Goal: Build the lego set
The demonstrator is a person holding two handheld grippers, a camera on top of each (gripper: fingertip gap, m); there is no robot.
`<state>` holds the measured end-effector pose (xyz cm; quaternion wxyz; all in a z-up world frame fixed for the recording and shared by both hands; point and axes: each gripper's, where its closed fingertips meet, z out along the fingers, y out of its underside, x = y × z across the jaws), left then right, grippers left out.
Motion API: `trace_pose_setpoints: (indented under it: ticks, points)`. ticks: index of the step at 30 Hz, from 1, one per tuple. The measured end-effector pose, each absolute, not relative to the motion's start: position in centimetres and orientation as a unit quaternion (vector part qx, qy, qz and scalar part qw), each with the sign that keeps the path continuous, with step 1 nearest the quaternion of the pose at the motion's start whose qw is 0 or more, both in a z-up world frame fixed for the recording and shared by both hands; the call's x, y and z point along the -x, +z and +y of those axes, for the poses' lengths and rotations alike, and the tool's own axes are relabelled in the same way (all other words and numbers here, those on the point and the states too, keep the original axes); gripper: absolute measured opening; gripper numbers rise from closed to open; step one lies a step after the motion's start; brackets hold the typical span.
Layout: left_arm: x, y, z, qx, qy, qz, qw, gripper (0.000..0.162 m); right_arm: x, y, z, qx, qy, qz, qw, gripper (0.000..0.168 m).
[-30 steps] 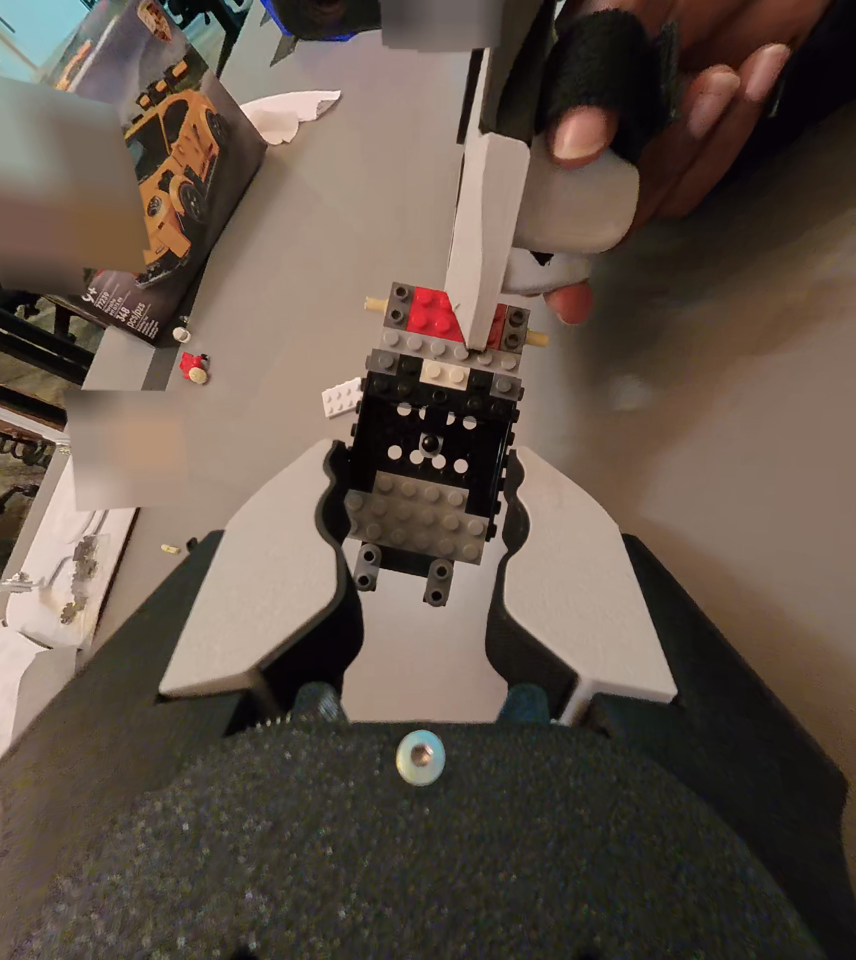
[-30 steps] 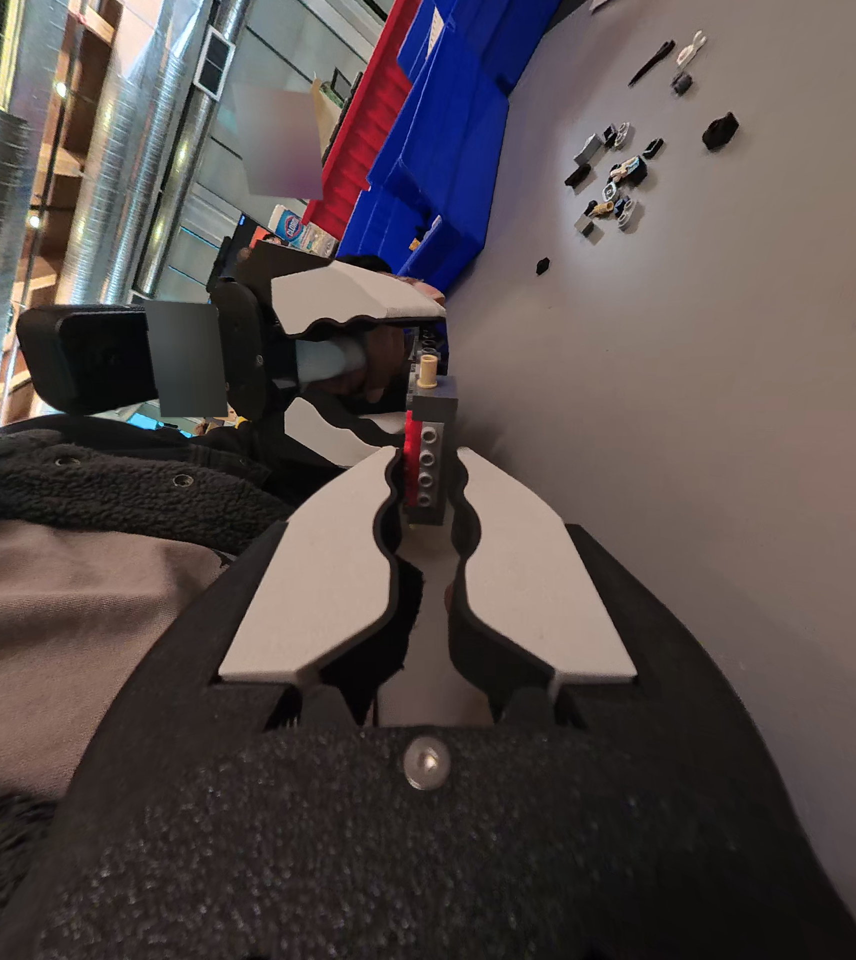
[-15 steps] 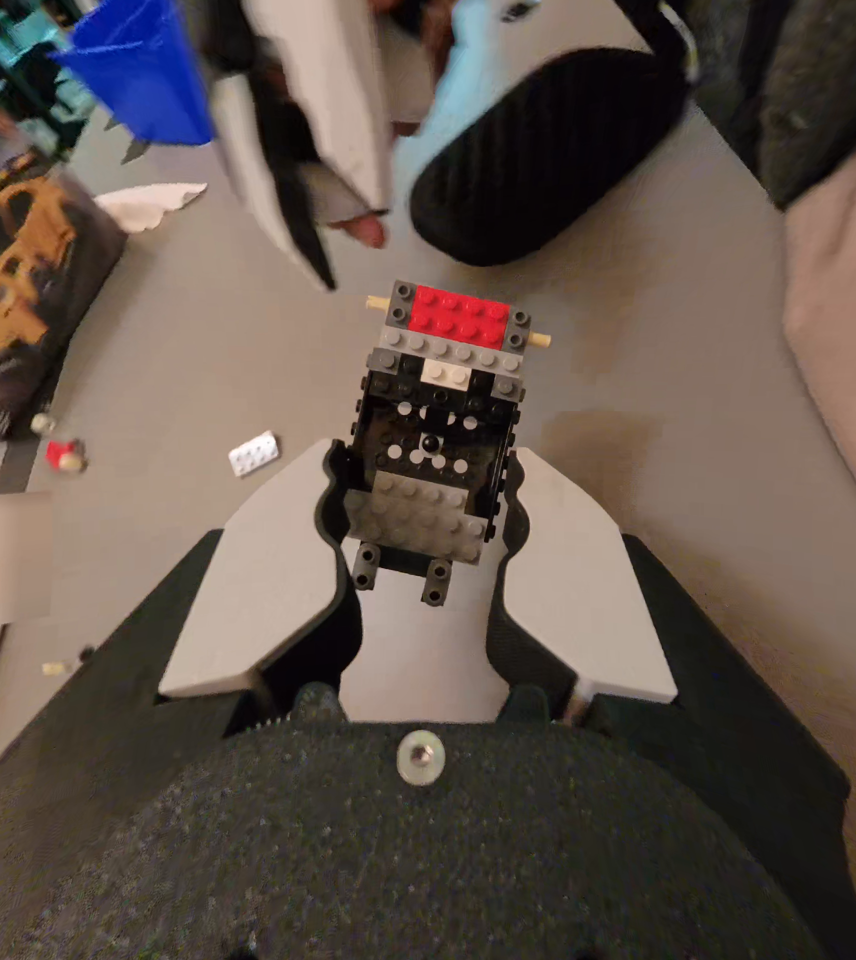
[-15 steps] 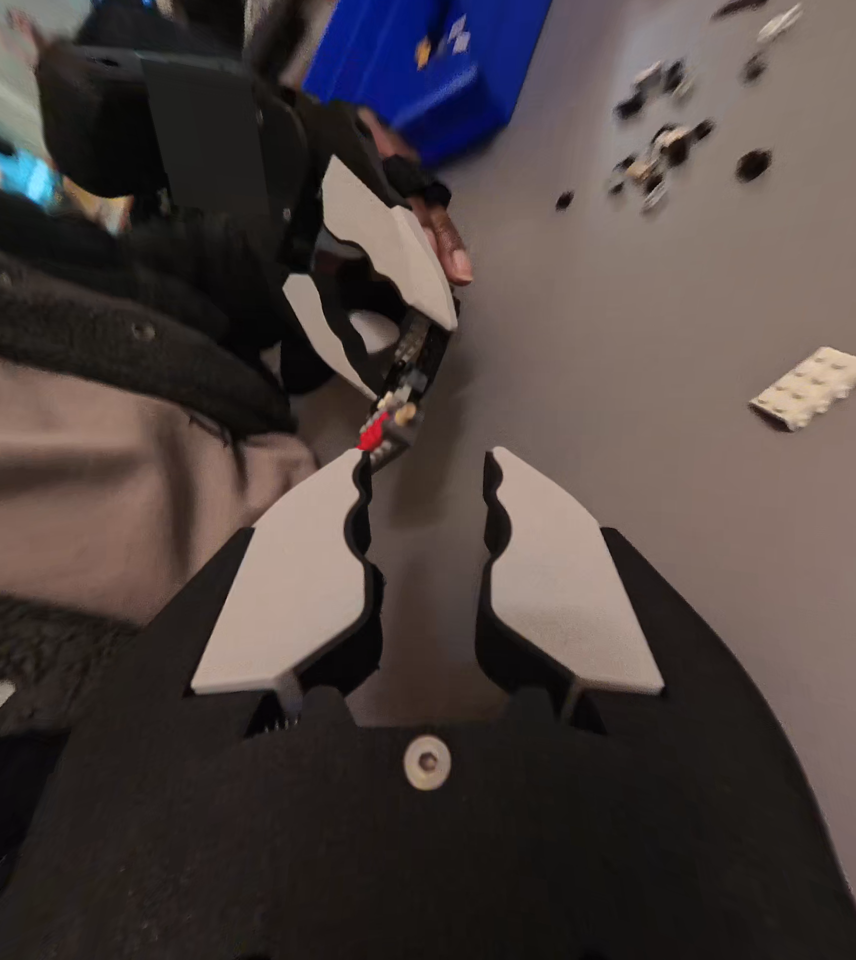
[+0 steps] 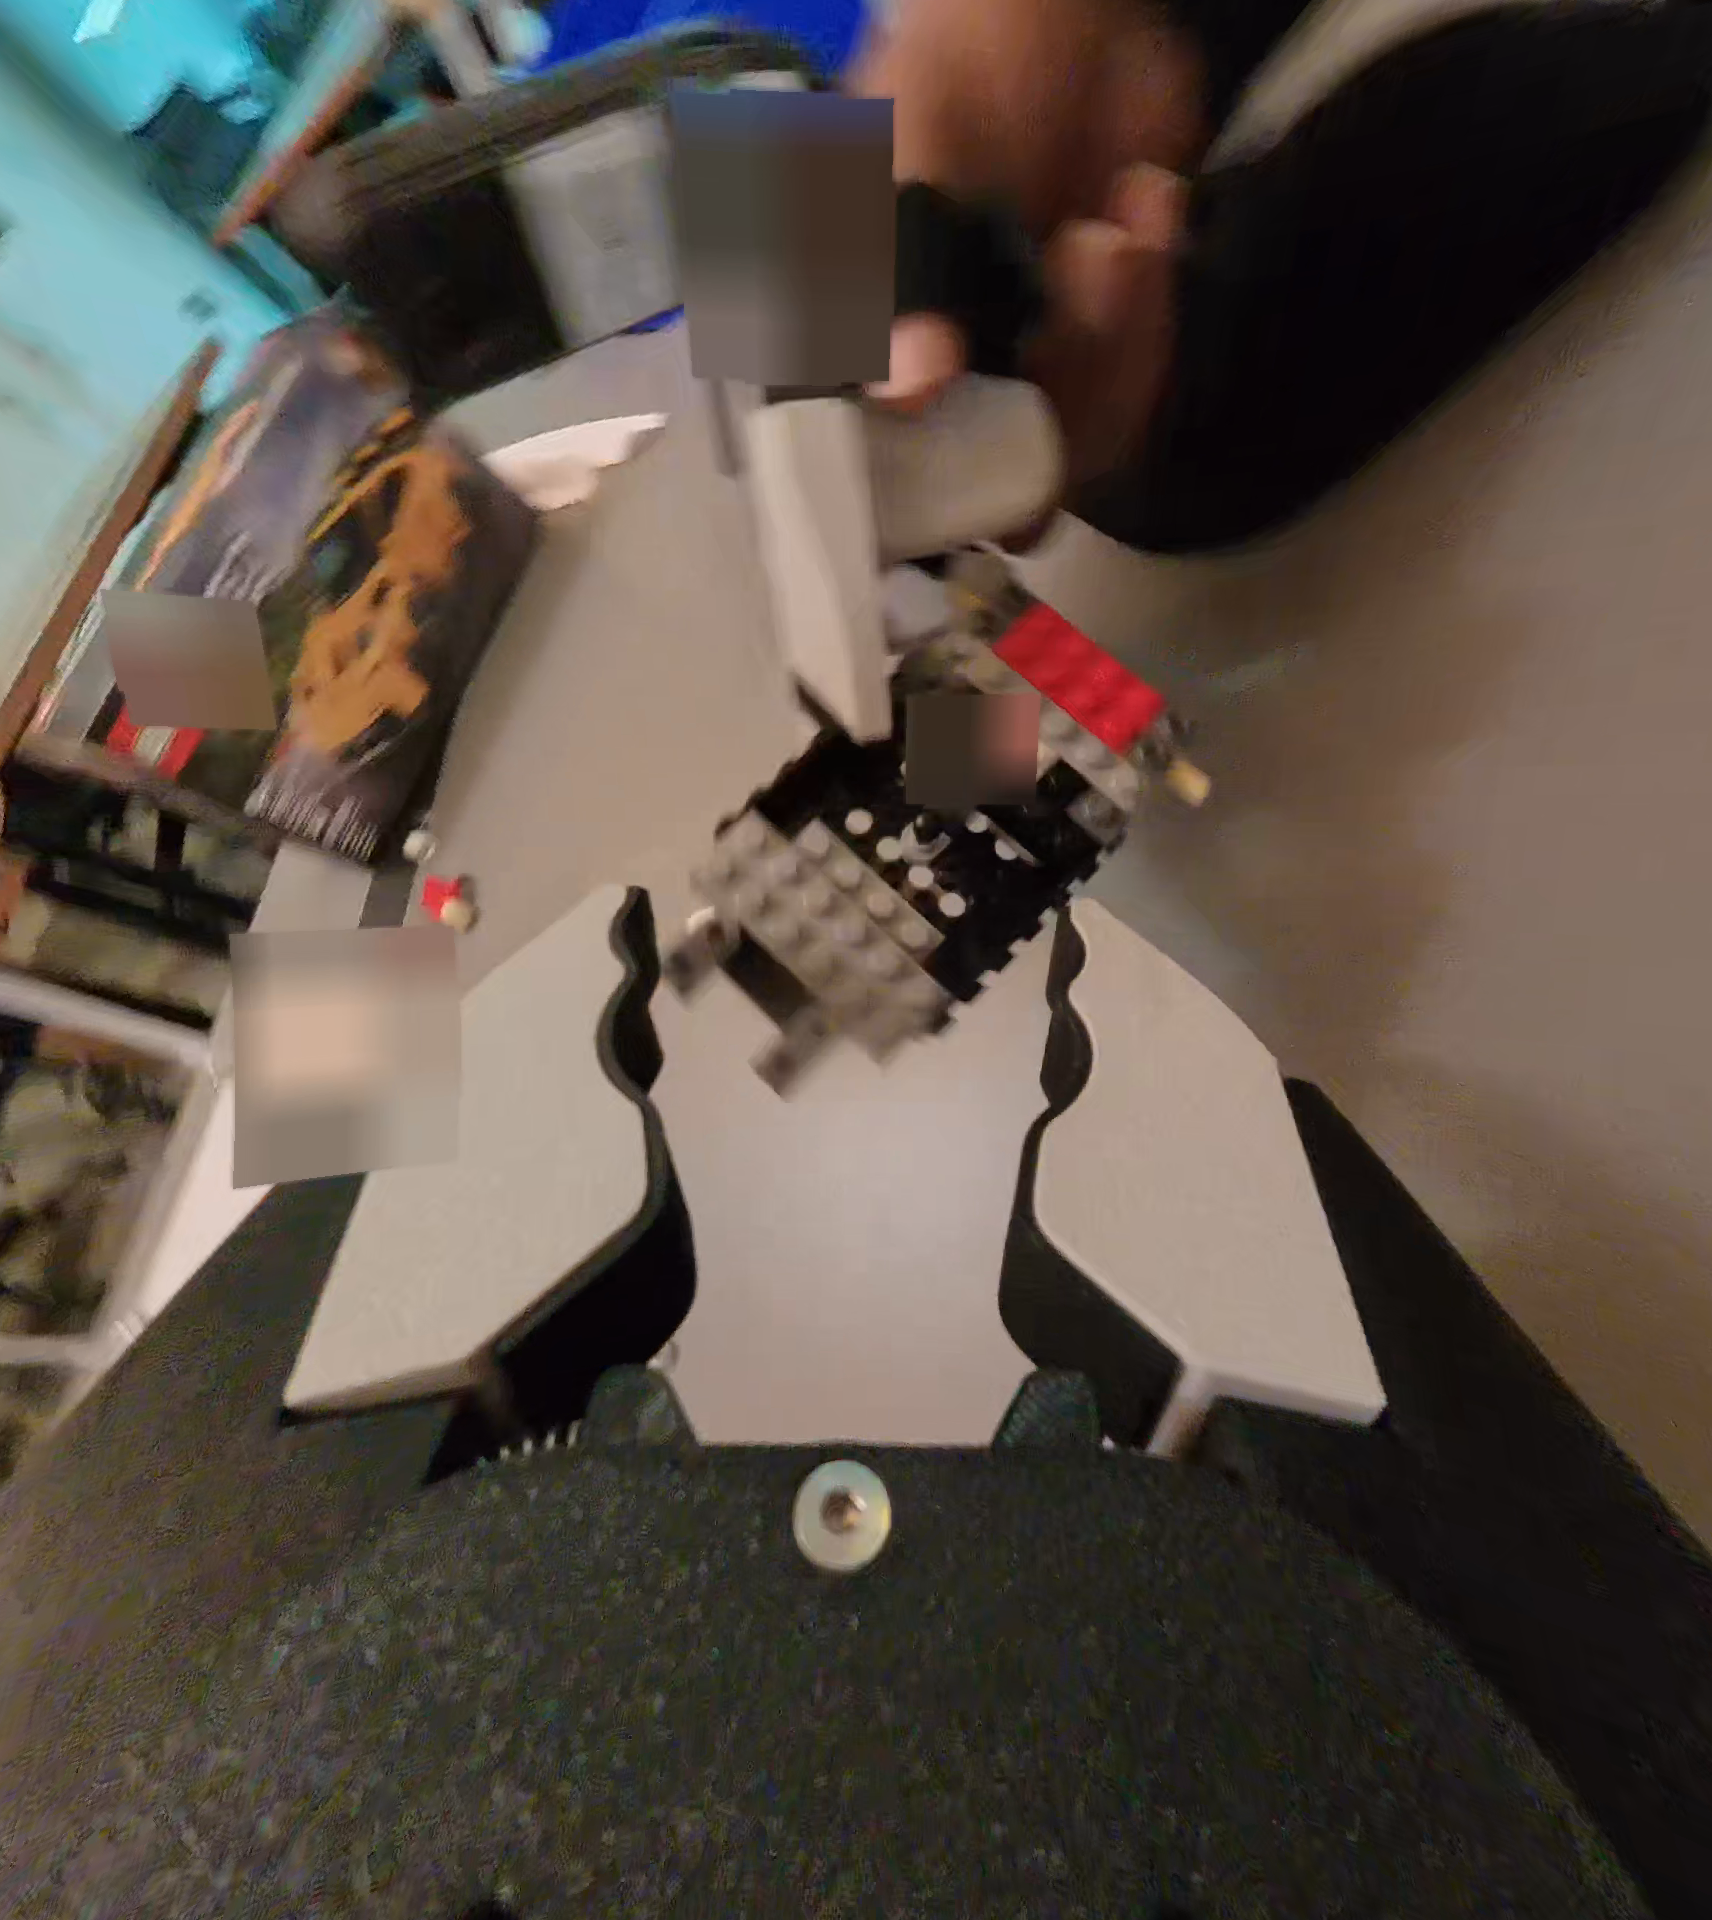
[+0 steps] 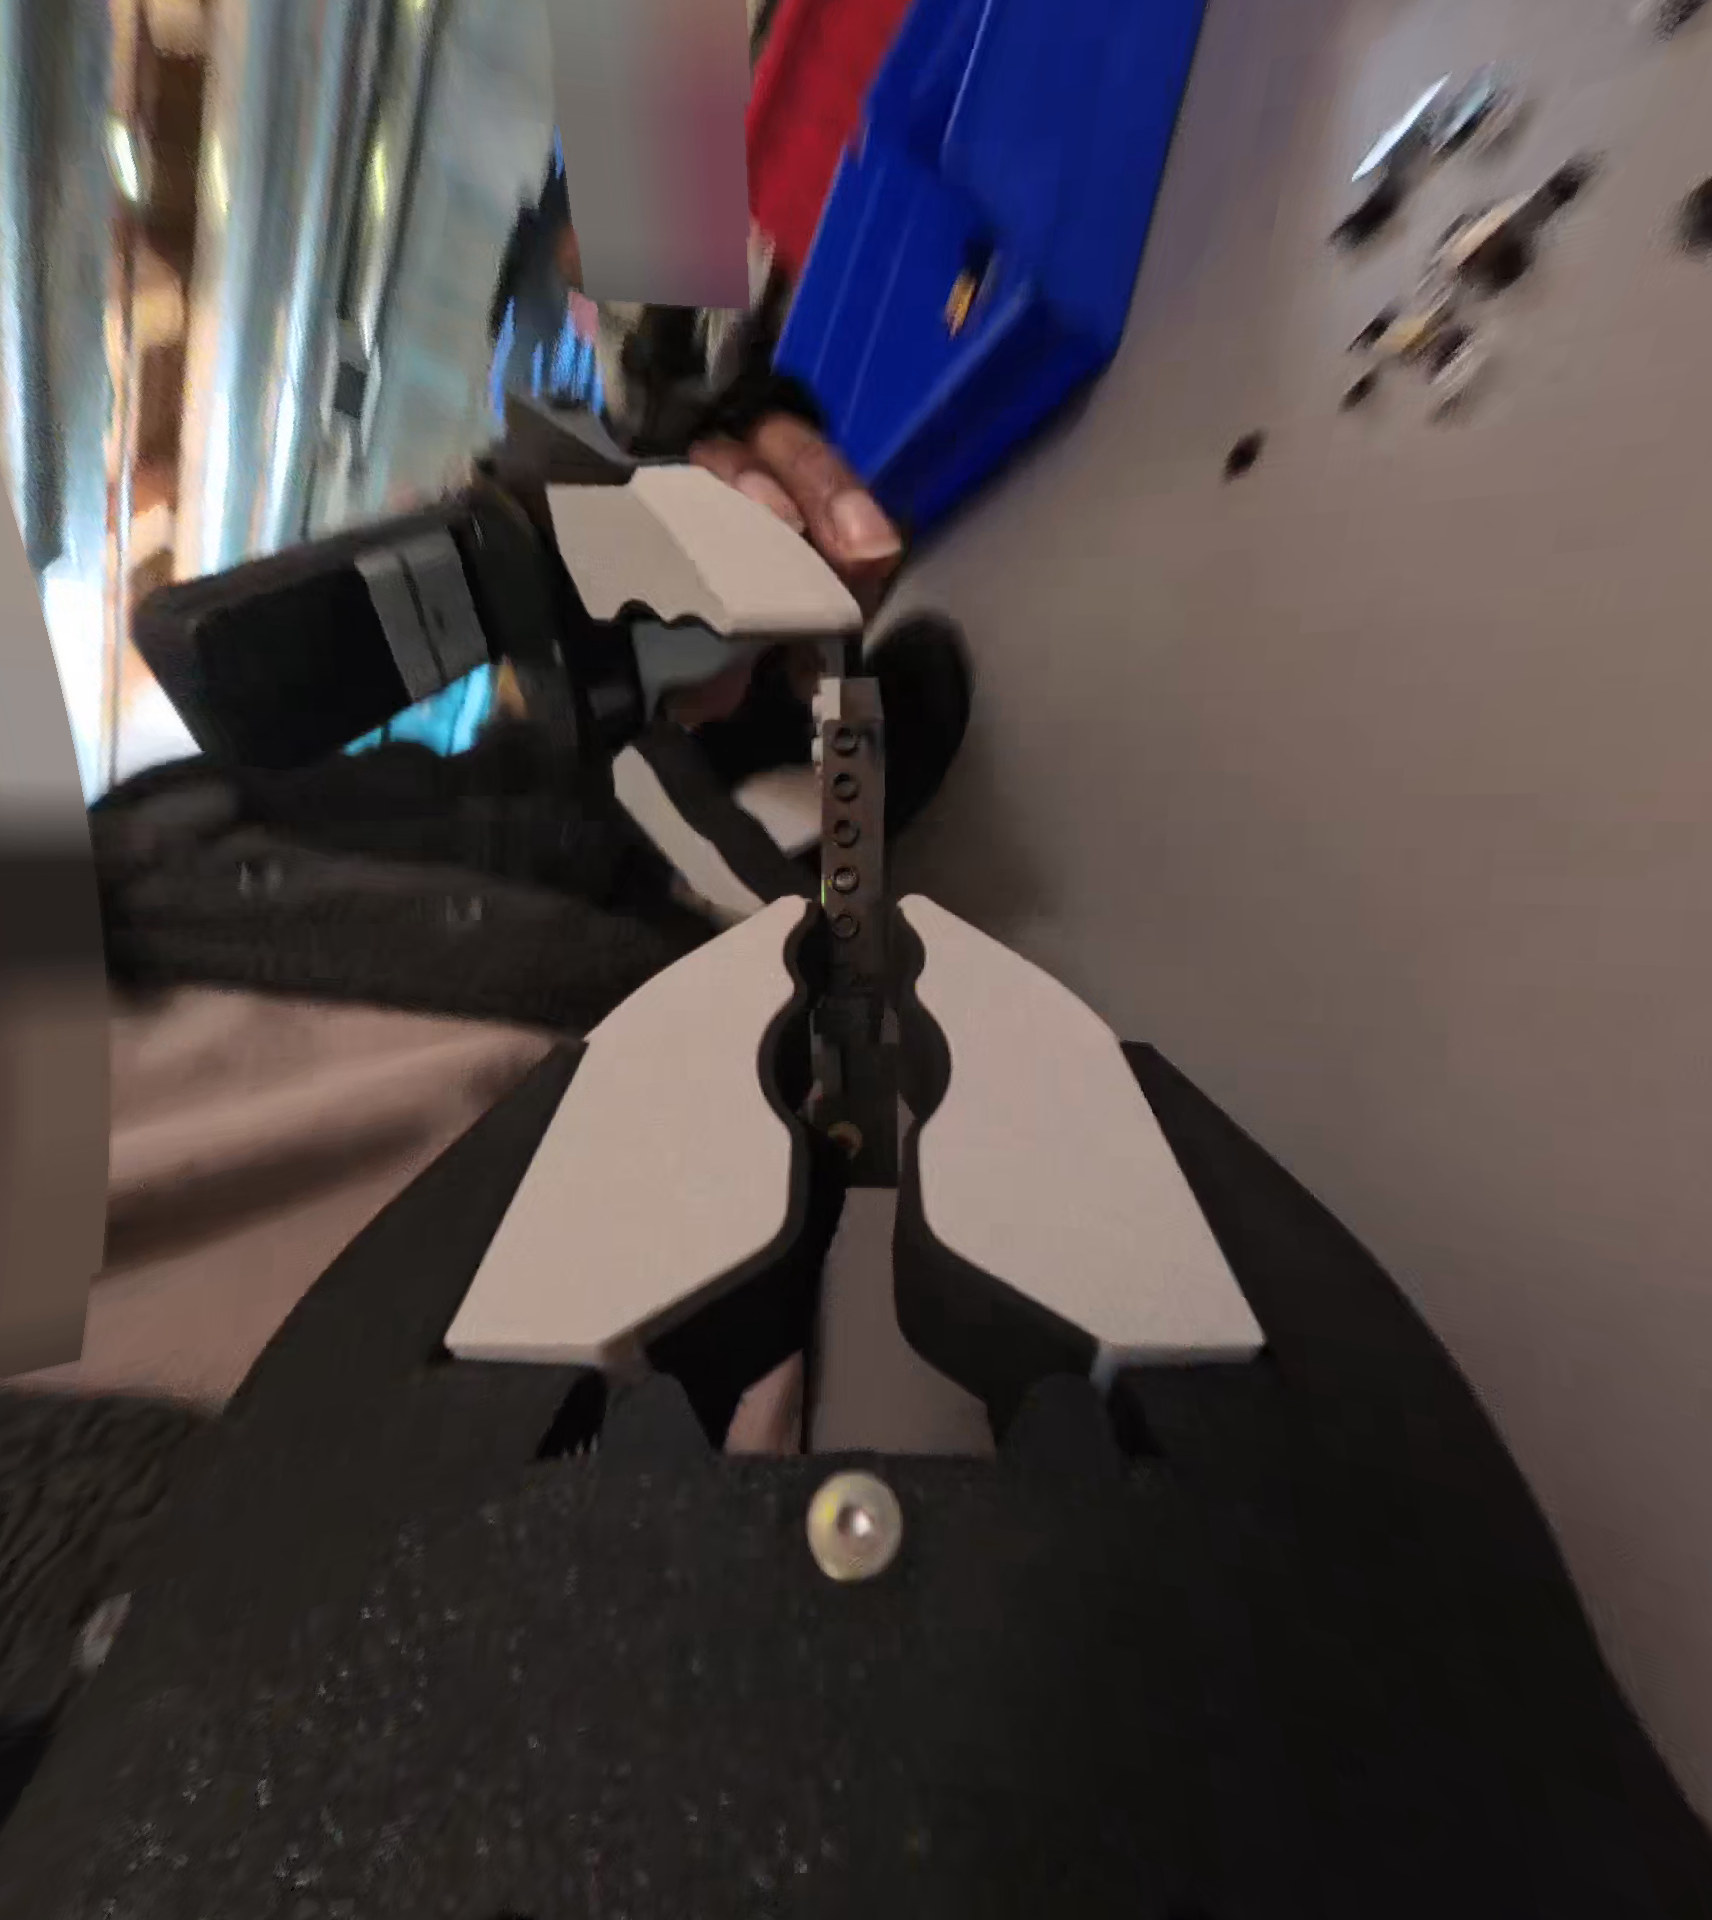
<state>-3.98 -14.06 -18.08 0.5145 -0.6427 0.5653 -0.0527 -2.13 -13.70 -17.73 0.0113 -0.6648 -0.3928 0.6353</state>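
Above the grey tabletop (image 5: 1454,935), the left claw (image 5: 847,914) stood wide open around the tilted black-and-grey lego chassis (image 5: 893,894), touching neither side. From the right wrist view, the right claw (image 6: 852,920) was clamped on that chassis's edge (image 6: 854,831).

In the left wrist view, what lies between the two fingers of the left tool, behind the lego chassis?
Only bare grey table. The left tool is open; the lego chassis sits at its fingertips, clamped by the right tool.

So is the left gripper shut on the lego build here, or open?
Open. In the left wrist view the left gripper's fingers stand clear of the lego build, which the right gripper clamps.
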Motion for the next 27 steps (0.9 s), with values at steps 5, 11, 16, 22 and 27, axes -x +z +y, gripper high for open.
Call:
trace_pose_setpoints:
  ticks: [5, 11, 16, 22, 27]
  points:
    - [5.5, -16.8, -12.8, 0.740, -0.199, 0.323, 0.556, 0.075, 1.5, -16.8, -9.4, 0.672, 0.701, -0.165, 0.173, 0.010]
    - [3.8, -17.5, -12.3, 0.770, -0.136, 0.262, 0.565, 0.080, 1.8, -15.7, -8.6, 0.631, 0.723, -0.041, 0.278, 0.011]
    - [3.5, -17.4, -12.1, 0.768, -0.076, 0.262, 0.579, 0.067, 2.7, -15.4, -10.1, 0.618, 0.728, -0.040, 0.293, 0.011]
    - [3.6, -17.3, -12.3, 0.761, -0.063, 0.280, 0.582, 0.055, 2.2, -15.4, -9.9, 0.622, 0.708, -0.062, 0.329, 0.010]
    - [3.8, -17.5, -12.5, 0.762, -0.093, 0.277, 0.578, 0.046, 1.9, -15.6, -10.0, 0.624, 0.706, -0.074, 0.326, 0.010]
